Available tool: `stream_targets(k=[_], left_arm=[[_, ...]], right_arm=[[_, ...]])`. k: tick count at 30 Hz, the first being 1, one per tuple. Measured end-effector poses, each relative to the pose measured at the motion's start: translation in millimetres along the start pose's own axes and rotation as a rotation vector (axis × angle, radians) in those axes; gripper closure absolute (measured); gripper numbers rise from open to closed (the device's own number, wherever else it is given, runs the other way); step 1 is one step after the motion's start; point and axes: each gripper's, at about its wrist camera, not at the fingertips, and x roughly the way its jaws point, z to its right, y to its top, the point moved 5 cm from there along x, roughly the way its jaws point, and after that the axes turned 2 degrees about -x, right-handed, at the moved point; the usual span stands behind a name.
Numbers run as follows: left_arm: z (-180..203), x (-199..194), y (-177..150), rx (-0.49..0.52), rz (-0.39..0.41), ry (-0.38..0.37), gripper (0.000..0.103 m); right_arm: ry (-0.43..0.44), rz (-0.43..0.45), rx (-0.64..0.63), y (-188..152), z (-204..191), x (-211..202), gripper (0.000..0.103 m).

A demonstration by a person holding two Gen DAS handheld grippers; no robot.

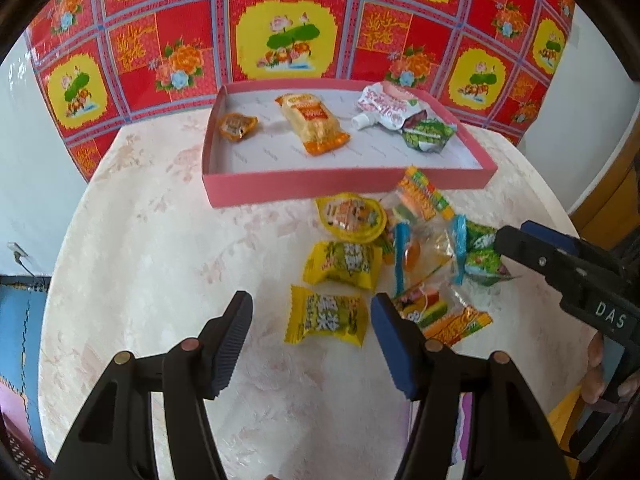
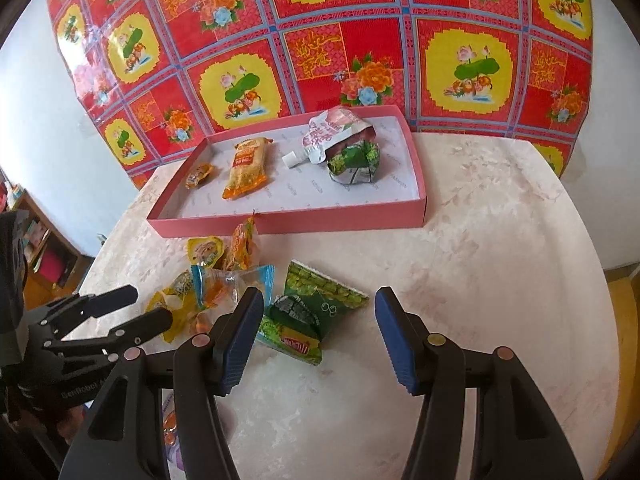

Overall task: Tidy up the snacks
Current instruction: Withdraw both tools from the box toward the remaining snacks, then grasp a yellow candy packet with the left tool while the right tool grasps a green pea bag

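Observation:
A pink tray (image 1: 348, 190) (image 2: 288, 222) at the table's far side holds a small orange cup, an orange wafer pack (image 1: 312, 124), a white spouted pouch (image 1: 384, 106) and a green pack (image 1: 426, 134). In front of it lies a pile of loose snacks. My left gripper (image 1: 312, 340) is open, its fingers on either side of a yellow candy pack (image 1: 326, 316). A second yellow pack (image 1: 344, 266) lies just beyond. My right gripper (image 2: 318, 336) is open above a green snack pack (image 2: 308, 312); it also shows in the left wrist view (image 1: 516, 246).
A round marble-patterned table (image 1: 160, 240) stands against a red and yellow flowered cloth (image 1: 280, 32). The pile also holds a yellow jelly cup (image 1: 352, 216) and clear blue-edged packs (image 1: 412, 256). A shelf (image 2: 44, 248) stands at the left.

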Motion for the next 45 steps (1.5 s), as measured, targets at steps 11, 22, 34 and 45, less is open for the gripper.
stream_targets(k=[11, 22, 34, 45], left_arm=[[2, 5, -7, 0.000, 0.001, -0.024, 0.058], [2, 7, -6, 0.008, 0.023, -0.024, 0.064], [1, 8, -5, -0.002, 0.031, -0.022, 0.065], [2, 7, -6, 0.008, 0.043, -0.012, 0.065]], right_arm=[[0.034, -0.017, 0.023, -5, -5, 13, 0.043], [0.059, -0.011, 0.064, -8, -5, 18, 0.043], [0.037, -0.022, -0.008, -19, -19, 26, 0.043], [0.010, -0.006, 0.039, -13, -6, 22, 0.043]])
